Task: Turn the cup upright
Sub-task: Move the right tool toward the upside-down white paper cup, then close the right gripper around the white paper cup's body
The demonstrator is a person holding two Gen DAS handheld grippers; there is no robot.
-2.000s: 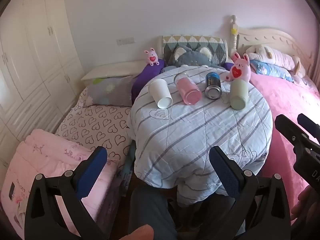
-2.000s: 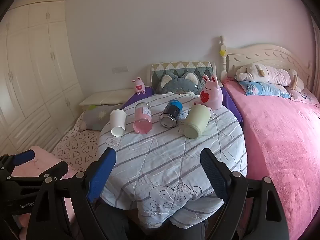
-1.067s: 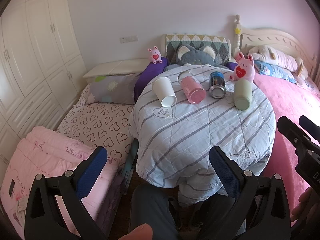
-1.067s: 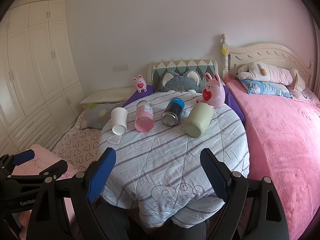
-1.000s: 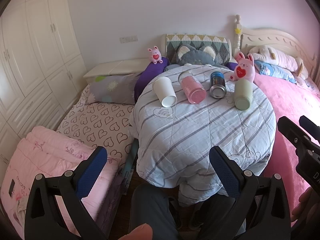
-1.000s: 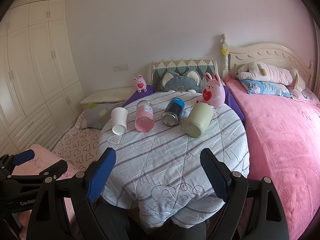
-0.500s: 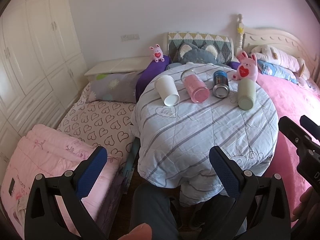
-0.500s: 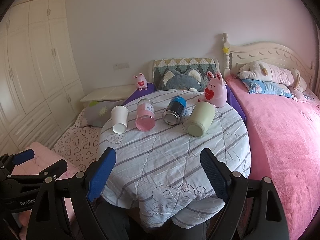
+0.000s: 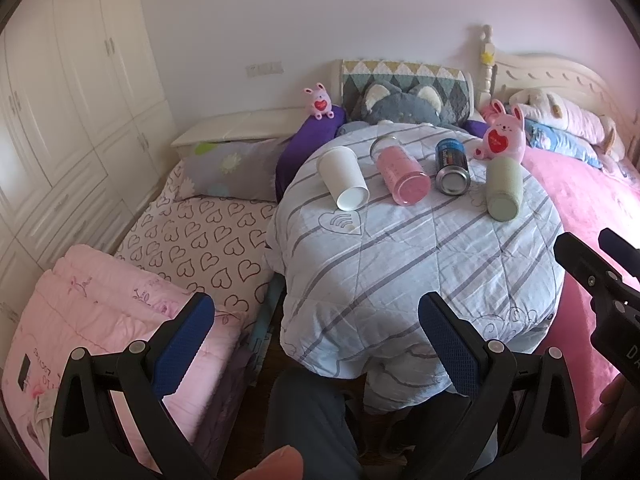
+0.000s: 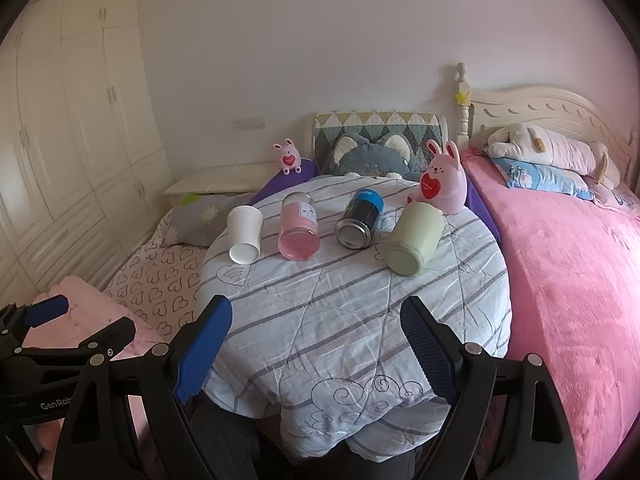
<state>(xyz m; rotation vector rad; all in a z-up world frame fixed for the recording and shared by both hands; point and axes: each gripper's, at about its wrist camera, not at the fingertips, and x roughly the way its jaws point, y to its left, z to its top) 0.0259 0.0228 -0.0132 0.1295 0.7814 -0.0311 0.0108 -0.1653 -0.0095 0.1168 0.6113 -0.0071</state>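
On table point(image 10: 360, 312): four cups toppled | right view only: blue can label point(image 10: 366, 200)

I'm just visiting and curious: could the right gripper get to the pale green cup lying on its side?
Probably yes. The right gripper is open and empty, and only bare striped cloth lies between it and the pale green cup; it's some way off.

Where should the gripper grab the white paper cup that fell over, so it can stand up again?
Probably around the middle of its side wall. The white paper cup lies on its side on the striped cloth, base toward the camera and mouth pointing away. The left gripper is open and nearer to it. Coming from above, with one finger on each side, looks best, because the round wall is free there.
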